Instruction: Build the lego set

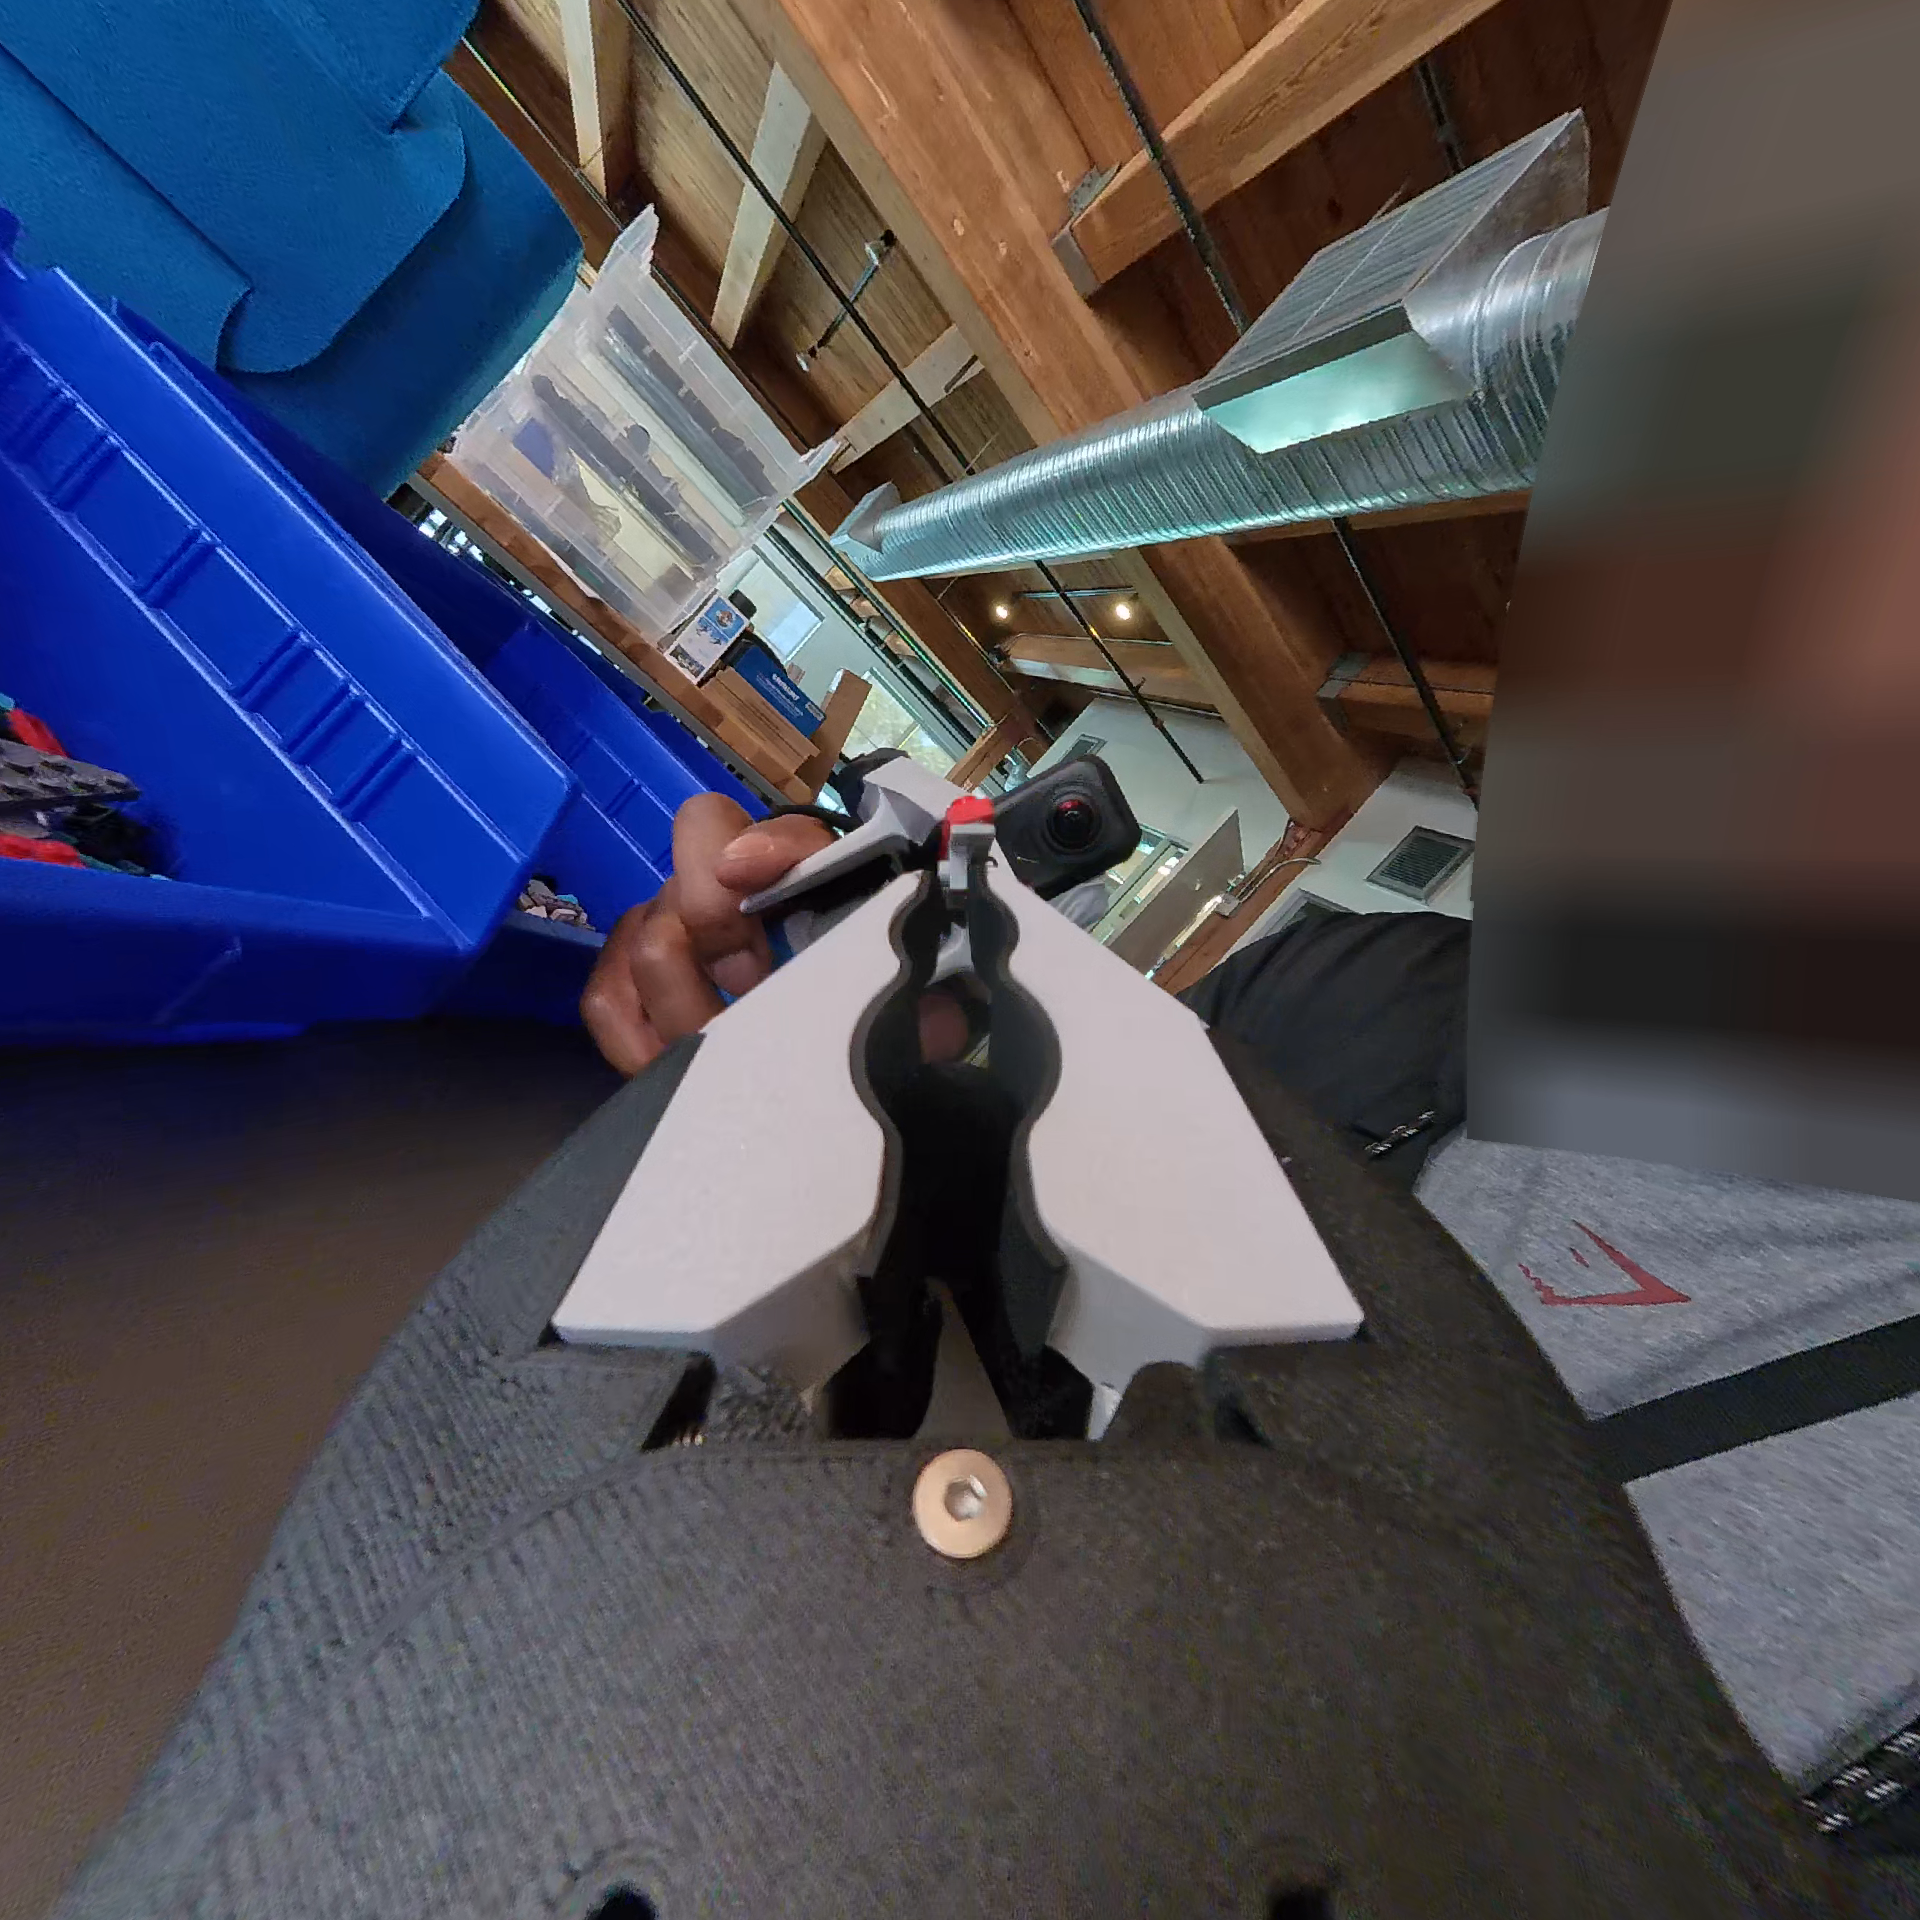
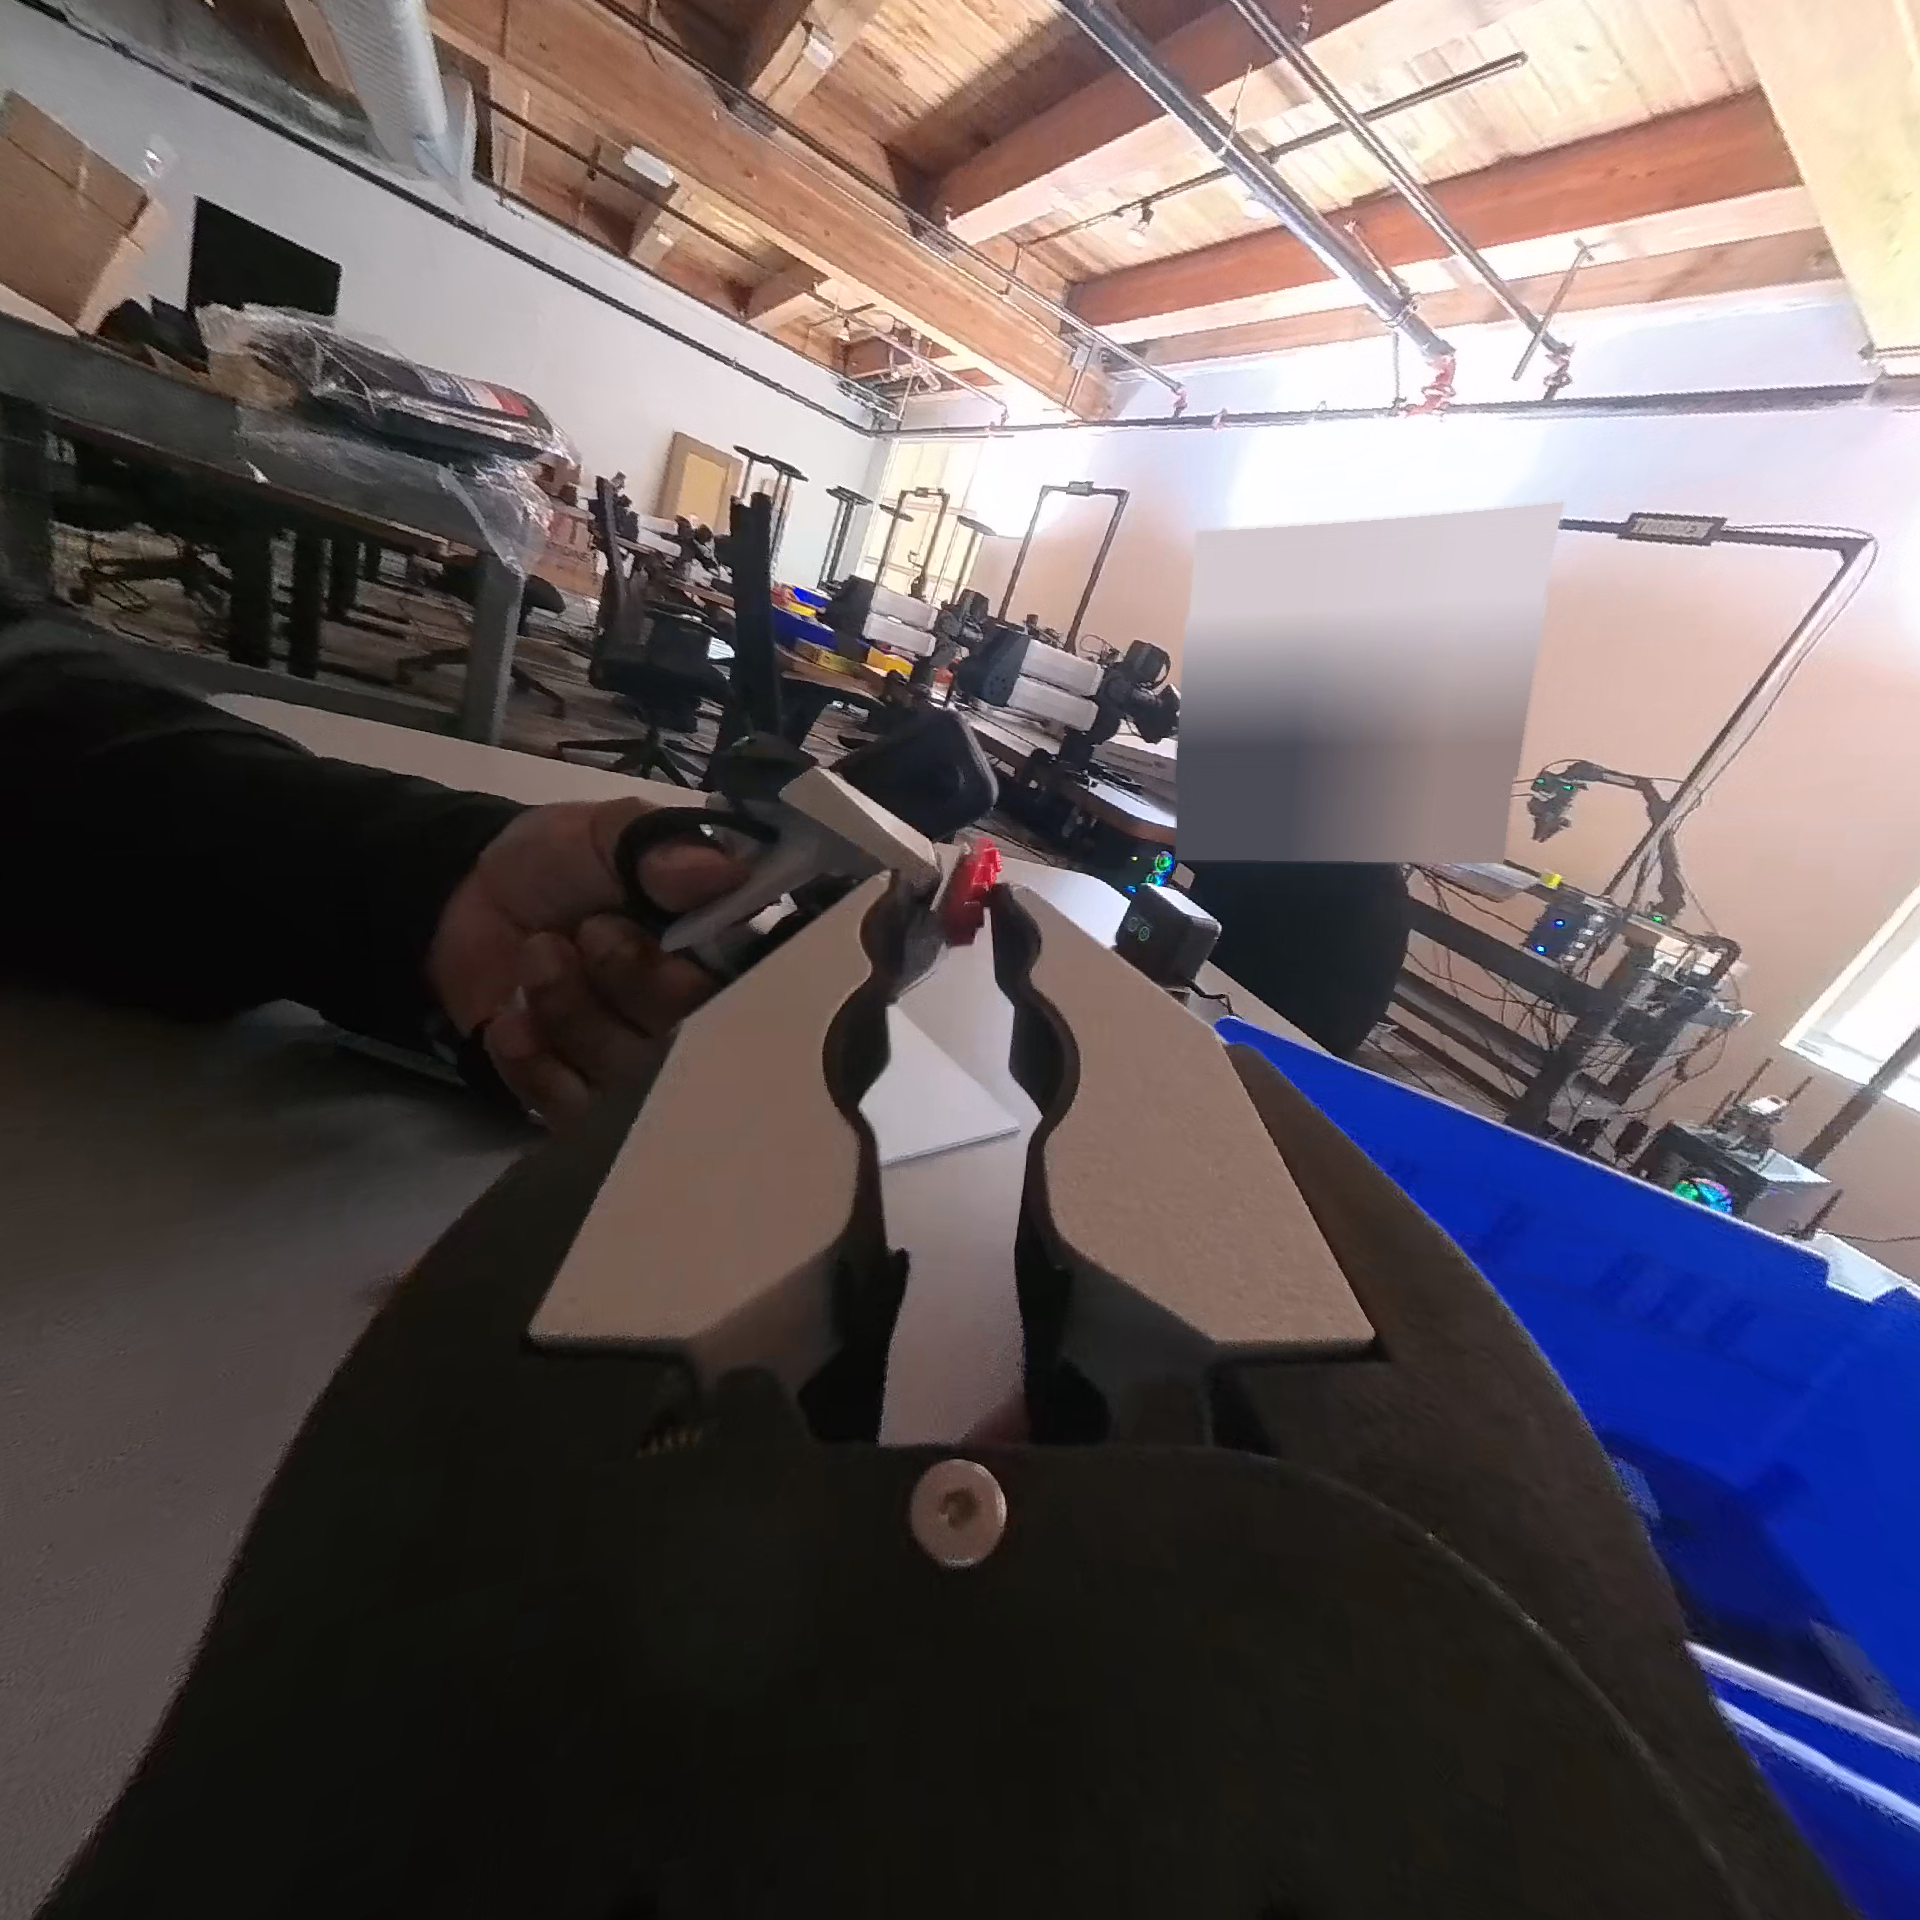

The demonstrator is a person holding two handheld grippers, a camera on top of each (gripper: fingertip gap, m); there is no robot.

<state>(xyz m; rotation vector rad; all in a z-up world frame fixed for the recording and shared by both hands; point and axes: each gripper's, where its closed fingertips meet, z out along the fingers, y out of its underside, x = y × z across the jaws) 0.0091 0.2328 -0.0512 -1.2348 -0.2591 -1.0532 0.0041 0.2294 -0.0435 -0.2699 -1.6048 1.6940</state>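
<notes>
My left gripper (image 1: pixel 961 885) is shut on a small grey and red lego piece (image 1: pixel 961 831), held up in the air at its fingertips. My right gripper (image 2: pixel 940 899) meets it head-on. Its jaws stand narrowly apart, closed around the red brick (image 2: pixel 966 896), and the right finger touches it. The left gripper's tips (image 2: pixel 920 868) come in from the left at the same spot. In the left wrist view the right gripper (image 1: pixel 930 831) and the hand (image 1: pixel 675 935) that holds it show behind the piece.
Blue bins (image 1: pixel 260 675) with loose lego pieces (image 1: pixel 62 800) stand at the left; one bin (image 2: pixel 1558 1299) is at the right in the right wrist view. Below lie a grey table (image 2: pixel 208 1195) and a white sheet (image 2: pixel 935 1101). A clear plastic box (image 1: pixel 623 436) stands behind. The grippers are tip to tip, or close to it.
</notes>
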